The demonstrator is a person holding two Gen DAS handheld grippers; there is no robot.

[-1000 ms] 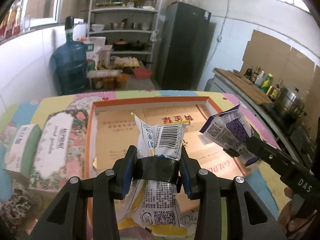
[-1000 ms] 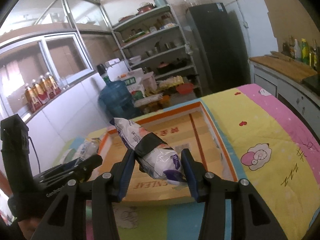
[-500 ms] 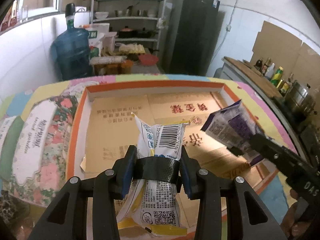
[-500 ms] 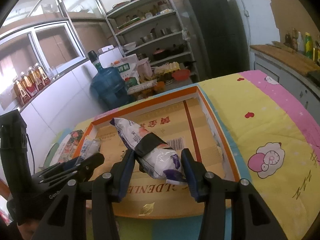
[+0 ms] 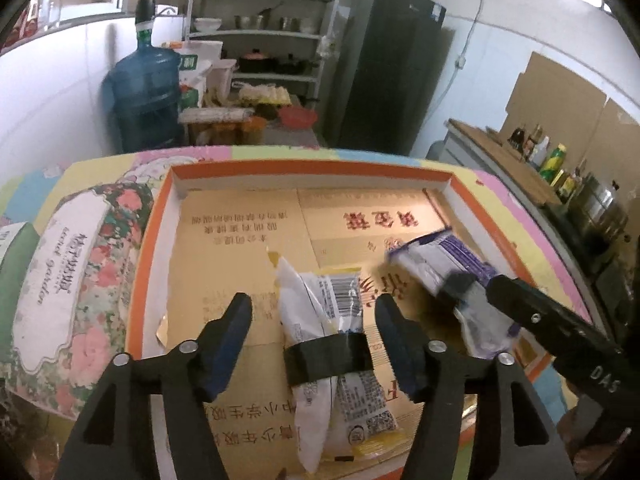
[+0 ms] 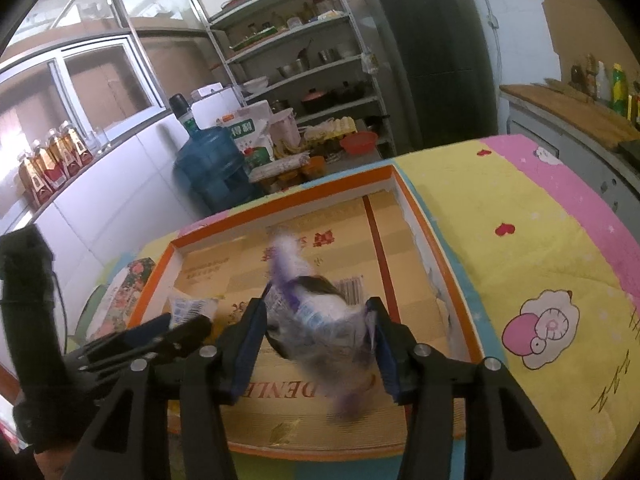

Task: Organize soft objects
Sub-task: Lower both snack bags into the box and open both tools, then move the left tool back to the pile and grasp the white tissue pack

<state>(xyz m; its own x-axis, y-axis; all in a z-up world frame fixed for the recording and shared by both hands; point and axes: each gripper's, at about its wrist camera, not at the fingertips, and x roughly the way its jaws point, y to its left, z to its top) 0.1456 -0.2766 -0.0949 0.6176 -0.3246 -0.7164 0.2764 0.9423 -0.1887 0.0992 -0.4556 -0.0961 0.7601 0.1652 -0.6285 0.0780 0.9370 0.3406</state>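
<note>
My right gripper (image 6: pixel 318 334) view is smeared with motion: the purple-and-white packet (image 6: pixel 320 320) between its fingers is a blur, its print unreadable and its lower end fading out. The packet fills the gap from one blue pad to the other, but the blur keeps me from telling whether the pads press on it or stand just off it. In the left view the same packet (image 5: pixel 444 268) is also blurred, with the right gripper's finger covering its near end.

My left gripper (image 5: pixel 314 330) has its jaws spread wide, pads clear of the white-and-yellow packet (image 5: pixel 332 344) on both sides. That packet, banded with black tape around its middle, lies between the fingers on the floor of the orange-rimmed cardboard tray (image 5: pixel 308 170), near the tray's front edge. Its near end is partly cut off by the gripper body.

The purple packet sits over the tray, toward its right wall. A floral tissue box (image 5: pixel 76 280) lies just outside the tray's left wall, its far side cropped.
</note>
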